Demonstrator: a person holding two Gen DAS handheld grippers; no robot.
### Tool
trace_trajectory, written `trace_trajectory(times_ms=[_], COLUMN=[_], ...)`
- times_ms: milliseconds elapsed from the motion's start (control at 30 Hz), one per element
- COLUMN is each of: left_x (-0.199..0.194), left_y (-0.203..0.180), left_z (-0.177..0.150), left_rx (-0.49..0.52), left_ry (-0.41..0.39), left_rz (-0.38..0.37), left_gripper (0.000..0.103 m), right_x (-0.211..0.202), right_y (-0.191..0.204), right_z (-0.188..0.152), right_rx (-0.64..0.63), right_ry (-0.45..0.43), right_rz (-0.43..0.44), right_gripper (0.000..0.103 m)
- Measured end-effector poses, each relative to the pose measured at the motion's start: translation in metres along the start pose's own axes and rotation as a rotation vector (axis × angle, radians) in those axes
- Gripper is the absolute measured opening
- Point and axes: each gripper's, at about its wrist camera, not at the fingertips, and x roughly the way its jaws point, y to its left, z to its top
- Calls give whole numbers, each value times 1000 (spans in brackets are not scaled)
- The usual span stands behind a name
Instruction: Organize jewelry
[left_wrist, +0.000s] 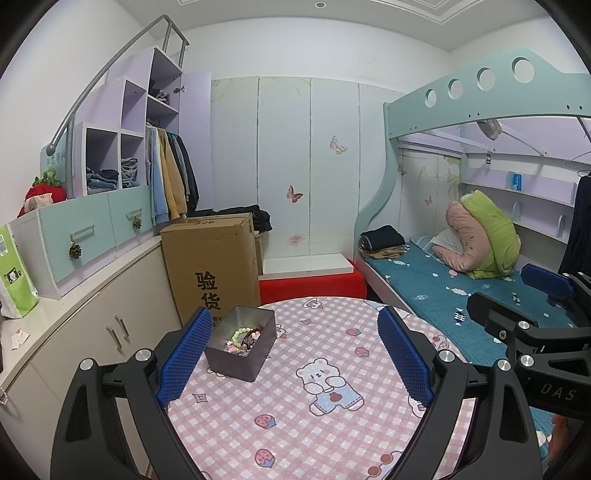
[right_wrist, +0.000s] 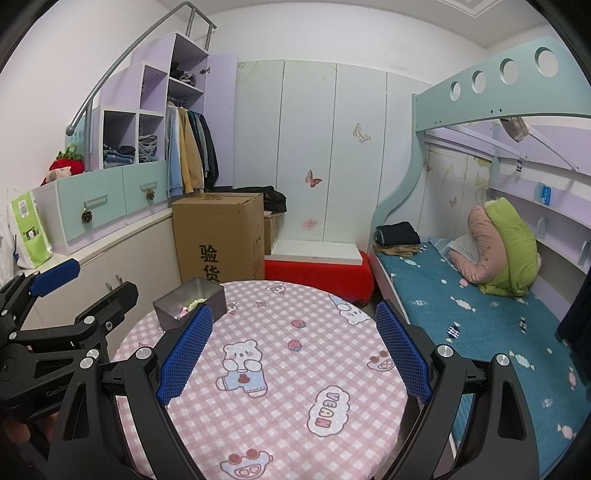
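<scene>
A small grey metal tin (left_wrist: 242, 345) stands on the left part of the round table (left_wrist: 317, 435) with its pink checked cloth. Beaded bracelets (left_wrist: 244, 339) lie inside it, pale green, dark and pink. My left gripper (left_wrist: 293, 354) hovers open above the table, its left pad just beside the tin, nothing between the fingers. In the right wrist view the tin (right_wrist: 190, 302) sits at the table's far left edge, partly behind a blue pad. My right gripper (right_wrist: 293, 354) is open and empty over the table's middle. Each gripper shows at the other view's edge.
A tall cardboard box (left_wrist: 212, 258) stands behind the table on the left, beside a low cabinet (left_wrist: 92, 314). A red stool (left_wrist: 312, 286) sits beyond the table. A bunk bed with a teal sheet (left_wrist: 443, 291) runs along the right. Wardrobe doors close the back.
</scene>
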Motion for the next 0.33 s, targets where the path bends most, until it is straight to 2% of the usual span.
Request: trace_trajectory(times_ms=[133,333], left_x=[1,7], left_y=[1,3], left_z=[-1,-2], left_rx=[-6,-26], left_ry=[1,45], left_rz=[-10,-38], left_gripper=[88,88], right_x=[0,3], right_y=[-1,-4], right_z=[0,-3], right_rx=[1,6], right_ry=[-1,11], right_rz=[0,2], right_gripper=[87,87])
